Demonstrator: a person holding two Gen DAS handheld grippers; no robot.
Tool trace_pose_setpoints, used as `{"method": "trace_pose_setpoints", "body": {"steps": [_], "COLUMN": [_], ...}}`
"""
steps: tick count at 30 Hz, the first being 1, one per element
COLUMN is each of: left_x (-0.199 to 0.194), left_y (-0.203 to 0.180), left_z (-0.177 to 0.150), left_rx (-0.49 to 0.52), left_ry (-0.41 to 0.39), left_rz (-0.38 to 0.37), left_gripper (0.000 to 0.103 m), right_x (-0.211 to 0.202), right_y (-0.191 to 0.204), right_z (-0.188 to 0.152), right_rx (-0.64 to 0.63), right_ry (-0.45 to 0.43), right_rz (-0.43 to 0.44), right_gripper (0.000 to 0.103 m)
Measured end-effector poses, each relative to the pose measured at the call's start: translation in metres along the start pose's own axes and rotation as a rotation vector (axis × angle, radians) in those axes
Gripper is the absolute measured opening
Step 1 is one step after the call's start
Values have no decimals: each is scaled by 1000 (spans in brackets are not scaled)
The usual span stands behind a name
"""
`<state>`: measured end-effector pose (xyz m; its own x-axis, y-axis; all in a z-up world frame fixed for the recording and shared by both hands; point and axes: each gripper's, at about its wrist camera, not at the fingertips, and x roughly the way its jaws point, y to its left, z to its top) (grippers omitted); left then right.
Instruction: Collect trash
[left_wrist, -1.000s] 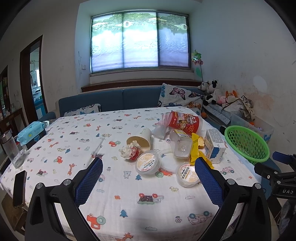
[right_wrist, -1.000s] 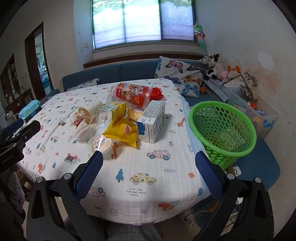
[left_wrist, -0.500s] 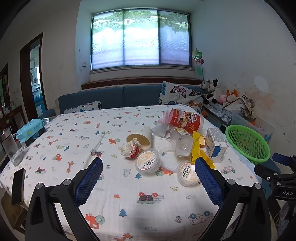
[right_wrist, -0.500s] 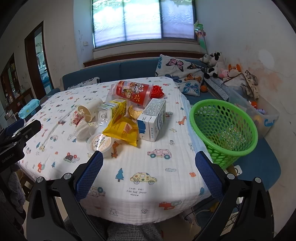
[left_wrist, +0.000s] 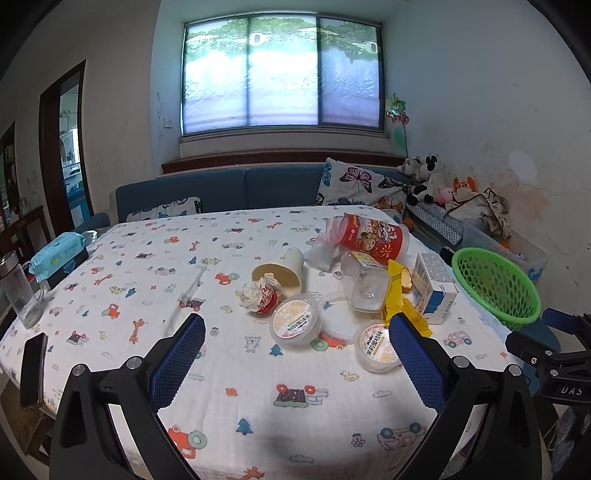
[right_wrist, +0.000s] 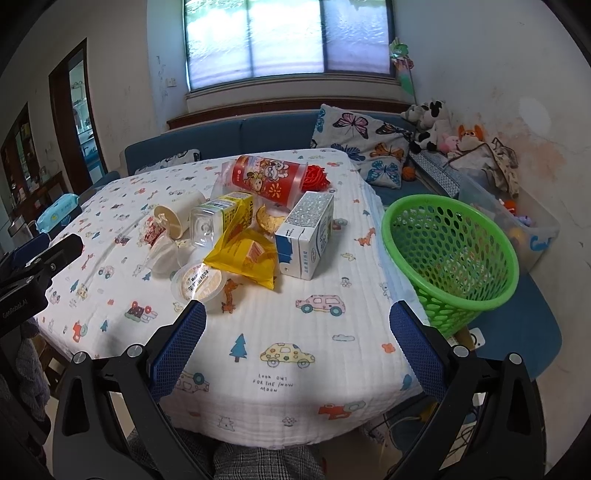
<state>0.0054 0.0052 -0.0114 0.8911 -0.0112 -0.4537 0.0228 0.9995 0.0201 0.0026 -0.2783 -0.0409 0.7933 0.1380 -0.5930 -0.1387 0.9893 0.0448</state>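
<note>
Phone (left_wrist: 34, 367), glass mug (left_wrist: 21, 291) and blue wipes pack (left_wrist: 59, 256) at far left of table (left_wrist: 258, 424): phone and mug seen only by left wrist camera. Trash clustered right of table centre: crumpled wrapper (left_wrist: 258, 295) beside tipped paper cup (left_wrist: 280, 267); two lidded pudding cups (left_wrist: 294, 322) (left_wrist: 376, 347) with loose white lid (left_wrist: 341, 323) between; clear plastic bottle (left_wrist: 365, 286) on its side; red printed cup (left_wrist: 373, 238) lying flat behind; yellow snack bag (left_wrist: 397, 299); blue-and-white carton (left_wrist: 432, 291). Green basket (left_wrist: 495, 286) off right table edge, holding no trash as far as visible.

Right wrist camera only: red netting (right_wrist: 317, 177) at mouth of red printed cup, broken cracker (right_wrist: 267, 221) behind yellow snack bag, full basket interior, checked fabric at bottom edge, black frame of left gripper at left edge.

Left gripper (left_wrist: 295, 354): jaws spread wide, released, nothing between blue pads (left_wrist: 177, 358), hanging above near part of cloth; right pad overlaps nearer pudding cup in view, contact cannot be told. Right gripper (right_wrist: 295, 343): jaws equally wide apart, empty, over bare cloth near front right corner; left pad tip just beside nearer pudding cup in view.

Against frame one second back: left camera view raised and slightly withdrawn, more window and wall visible; right camera view nearly unchanged, trash shifted marginally; jaw spread identical on both; no item displaced.
</note>
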Motion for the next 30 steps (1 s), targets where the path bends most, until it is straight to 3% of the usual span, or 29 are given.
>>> {"method": "trace_pose_setpoints", "body": {"steps": [30], "left_x": [32], "left_y": [18], "left_z": [11], "left_rx": [-25], "left_ry": [58], "left_rz": [17], "left_gripper": [97], "right_x": [38], "right_y": [1], "right_z": [23], "right_rx": [-39], "right_ry": [71], "right_rz": [44], "right_gripper": [99]}}
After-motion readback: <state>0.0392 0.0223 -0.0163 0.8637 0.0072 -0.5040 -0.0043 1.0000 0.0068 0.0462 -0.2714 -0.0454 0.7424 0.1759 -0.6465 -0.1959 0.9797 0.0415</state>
